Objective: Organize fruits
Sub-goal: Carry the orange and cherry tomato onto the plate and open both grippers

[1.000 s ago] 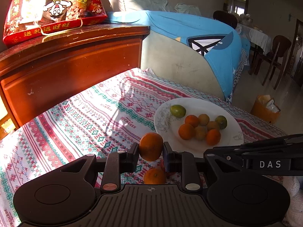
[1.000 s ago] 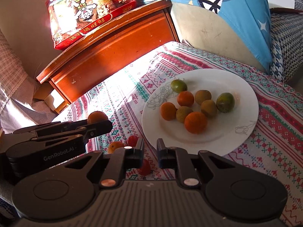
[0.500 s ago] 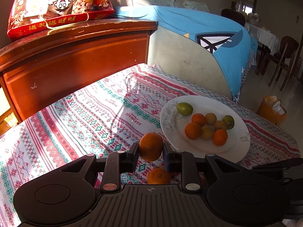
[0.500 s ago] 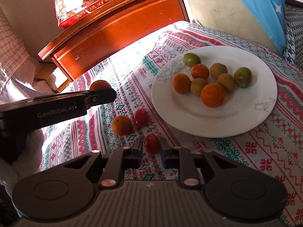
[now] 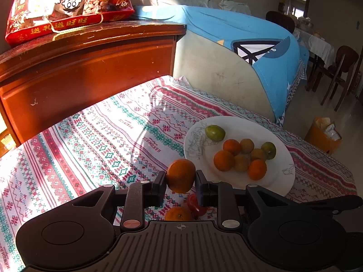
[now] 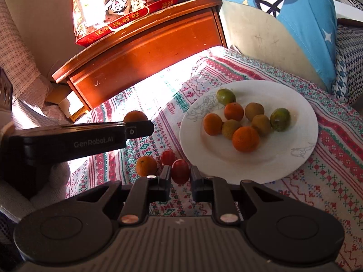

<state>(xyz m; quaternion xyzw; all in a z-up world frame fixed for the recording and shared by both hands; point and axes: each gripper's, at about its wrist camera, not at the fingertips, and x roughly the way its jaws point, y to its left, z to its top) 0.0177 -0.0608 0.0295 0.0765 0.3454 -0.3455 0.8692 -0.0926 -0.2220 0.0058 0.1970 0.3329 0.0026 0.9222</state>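
Observation:
My left gripper (image 5: 180, 182) is shut on an orange (image 5: 180, 175) and holds it above the tablecloth, left of the white plate (image 5: 279, 174). The same orange (image 6: 135, 116) shows in the right wrist view beside the left gripper (image 6: 138, 125). The plate (image 6: 292, 165) holds several orange, brown and green fruits. My right gripper (image 6: 180, 175) is open with its fingers around a red cherry tomato (image 6: 180, 171) on the cloth, at the plate's left edge. A second tomato (image 6: 168, 157) and a loose orange (image 6: 146, 165) lie just left of it.
A wooden cabinet (image 5: 90, 68) with a red snack bag (image 5: 65, 4) stands behind the table. A blue-covered sofa (image 5: 249, 45) is at the back right. An orange bin (image 5: 322, 136) sits on the floor beyond the table's right edge.
My right gripper has moved forward and down so its fingers now flank the red tomato. My left gripper still holds the orange, drifting slightly left of the plate.

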